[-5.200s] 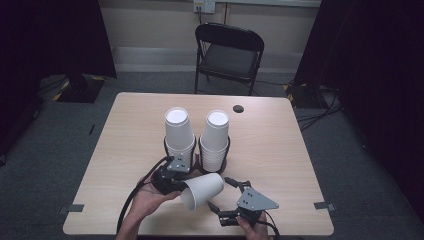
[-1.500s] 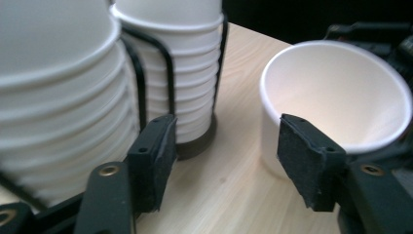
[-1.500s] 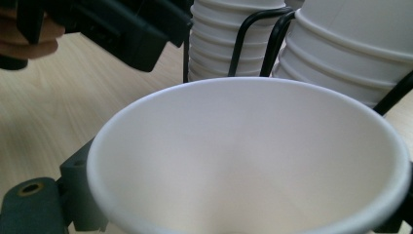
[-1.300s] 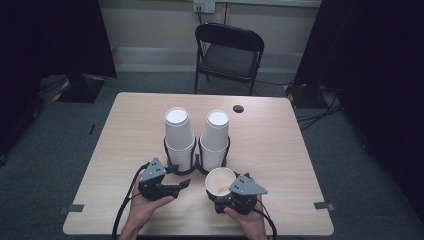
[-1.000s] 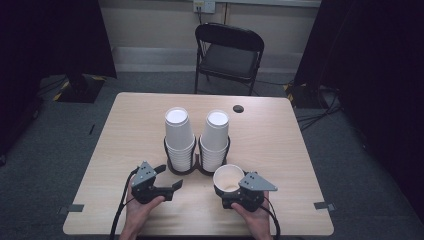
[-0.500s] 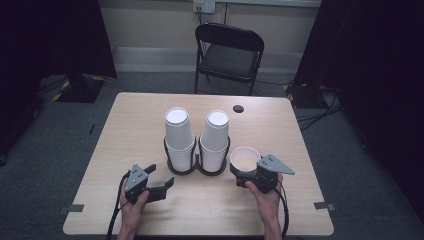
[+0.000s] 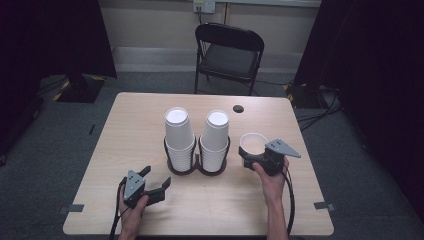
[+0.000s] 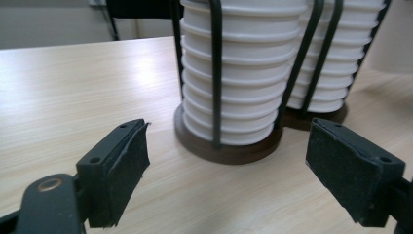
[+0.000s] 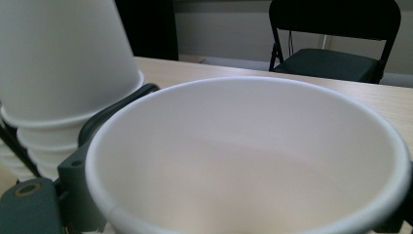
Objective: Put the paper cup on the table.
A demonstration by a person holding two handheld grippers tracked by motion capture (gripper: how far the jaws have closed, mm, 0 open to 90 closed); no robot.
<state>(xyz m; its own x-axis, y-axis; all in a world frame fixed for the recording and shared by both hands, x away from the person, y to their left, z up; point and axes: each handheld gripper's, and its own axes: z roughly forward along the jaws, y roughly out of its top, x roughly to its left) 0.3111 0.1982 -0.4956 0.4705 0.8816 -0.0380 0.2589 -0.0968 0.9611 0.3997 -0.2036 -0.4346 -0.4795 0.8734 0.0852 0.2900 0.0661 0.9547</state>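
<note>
Nearest the person, the left tongs (image 7: 159, 186) rest low at the front-left of the table (image 7: 125, 125), jaws spread wide with nothing between them; the left gripper view shows both pads clear of the wire cup holder (image 8: 229, 148) just ahead.

Farther in and to the right, the right tongs (image 7: 248, 157) are closed around the wall of a single white paper cup (image 7: 253, 143), held upright, mouth up, just right of the holder and apart from it. From the high view I cannot tell whether its base touches the table.

The step in hand looks like setting this cup down on the bare table right of the holder. To do it well: keep the cup level, lower until the base sits flat, then part the jaws gently so the thin wall is not crushed or dragged, and back away without tipping it.

Beyond, two inverted stacks of paper cups (image 7: 178, 131) stand in the holder, and a black folding chair (image 7: 229, 55) sits past the far edge.
</note>
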